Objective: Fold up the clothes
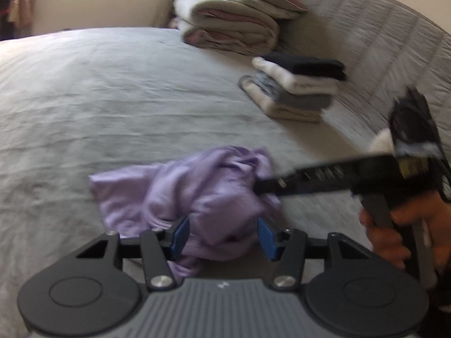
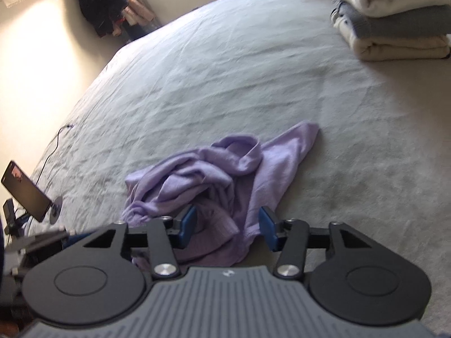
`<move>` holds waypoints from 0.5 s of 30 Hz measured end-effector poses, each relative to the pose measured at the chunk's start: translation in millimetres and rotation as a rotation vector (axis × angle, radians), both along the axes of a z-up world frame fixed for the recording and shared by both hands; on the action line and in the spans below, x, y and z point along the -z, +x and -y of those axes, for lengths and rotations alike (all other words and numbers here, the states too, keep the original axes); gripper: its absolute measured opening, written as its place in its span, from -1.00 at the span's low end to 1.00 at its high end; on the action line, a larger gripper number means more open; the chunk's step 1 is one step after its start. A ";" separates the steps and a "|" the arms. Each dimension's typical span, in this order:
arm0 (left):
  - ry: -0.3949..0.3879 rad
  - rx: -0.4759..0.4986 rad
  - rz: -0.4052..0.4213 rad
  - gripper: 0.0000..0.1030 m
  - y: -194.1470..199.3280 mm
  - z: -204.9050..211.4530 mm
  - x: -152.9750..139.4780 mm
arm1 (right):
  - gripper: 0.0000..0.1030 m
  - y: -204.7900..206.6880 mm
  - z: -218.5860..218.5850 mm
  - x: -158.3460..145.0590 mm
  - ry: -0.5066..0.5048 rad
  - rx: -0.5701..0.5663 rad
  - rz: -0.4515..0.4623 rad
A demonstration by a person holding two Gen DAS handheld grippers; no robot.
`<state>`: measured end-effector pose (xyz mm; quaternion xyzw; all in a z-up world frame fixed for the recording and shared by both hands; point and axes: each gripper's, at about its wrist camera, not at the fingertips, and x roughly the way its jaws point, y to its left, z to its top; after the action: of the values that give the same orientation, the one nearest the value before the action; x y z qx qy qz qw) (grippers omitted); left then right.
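Cloth, a crumpled lilac top (image 2: 214,174), lies bunched on the grey bed (image 1: 112,98), well apart from the stack of folded clothes (image 1: 296,87) near the headboard. The left gripper (image 1: 222,235) has its jaws half spread around a fold of the top, with no firm pinch visible. The right gripper (image 2: 228,226) likewise straddles the top's near edge, its blue pads (image 2: 188,226) apart.
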<state>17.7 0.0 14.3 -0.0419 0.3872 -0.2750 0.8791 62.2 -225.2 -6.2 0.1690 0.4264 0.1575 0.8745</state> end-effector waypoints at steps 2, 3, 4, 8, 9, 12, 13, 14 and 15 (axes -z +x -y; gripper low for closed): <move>-0.030 0.031 -0.026 0.04 -2.8 1.3 0.2 | -0.15 1.2 4.3 -1.6 -0.006 0.019 0.011; -0.049 0.046 -0.037 0.04 -4.1 1.4 0.0 | -0.17 2.3 6.7 -1.5 -0.004 0.025 0.010; -0.076 0.058 -0.048 0.04 -5.1 0.9 -0.6 | -0.21 3.4 9.0 -1.4 -0.001 0.032 0.009; -0.160 0.050 -0.089 0.04 -3.9 1.5 2.9 | -0.43 5.9 12.6 1.6 0.083 0.013 -0.027; -0.168 0.038 -0.097 0.04 -2.5 2.6 5.0 | -0.43 6.9 11.7 3.1 0.107 0.002 -0.043; -0.177 -0.009 -0.126 0.04 1.5 4.6 12.2 | -0.43 8.4 6.5 7.6 0.139 -0.017 -0.085; -0.181 -0.027 -0.134 0.03 2.8 4.9 14.4 | -0.43 8.4 5.0 8.6 0.124 -0.014 -0.089; -0.190 -0.045 -0.141 0.03 4.1 4.7 16.6 | -0.43 8.8 4.6 9.5 0.117 -0.013 -0.092; -0.202 -0.064 -0.146 0.04 4.9 4.4 18.8 | -0.43 9.4 4.8 10.5 0.115 -0.011 -0.097</move>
<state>22.5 -4.4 -4.4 -0.1625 0.4188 -0.2806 0.8482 71.6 -230.0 -16.6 0.2241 0.4595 0.1784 0.8407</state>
